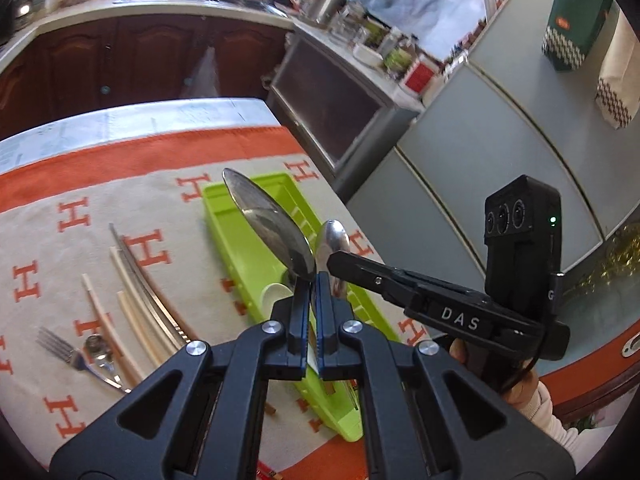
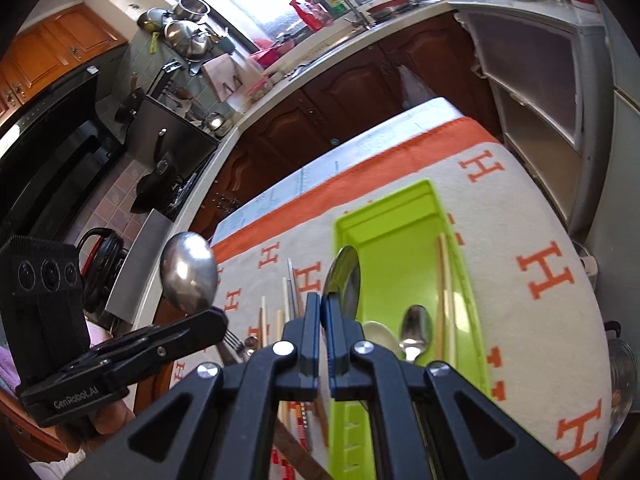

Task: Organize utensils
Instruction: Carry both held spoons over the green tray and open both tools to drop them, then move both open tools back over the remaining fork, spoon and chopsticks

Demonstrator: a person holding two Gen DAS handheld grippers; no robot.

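The left gripper [image 1: 312, 280] is clenched on a large metal spoon [image 1: 268, 224], bowl raised above the green utensil tray [image 1: 240, 248]. The right gripper [image 2: 322, 304] likewise grips a second metal spoon [image 2: 344, 280] over the tray, which holds a small spoon [image 2: 416, 330], wooden chopsticks [image 2: 444, 280] and, probably, a white spoon [image 2: 378, 336]. Left of the tray, a fork [image 1: 60, 346] and loose chopsticks [image 1: 132, 280] lie on the H-patterned cloth [image 1: 48, 248].

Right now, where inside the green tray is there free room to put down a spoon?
The far half of the green tray is bare, up to its end wall. The near half is crowded: a metal spoon, a white spoon, and chopsticks along the right wall.
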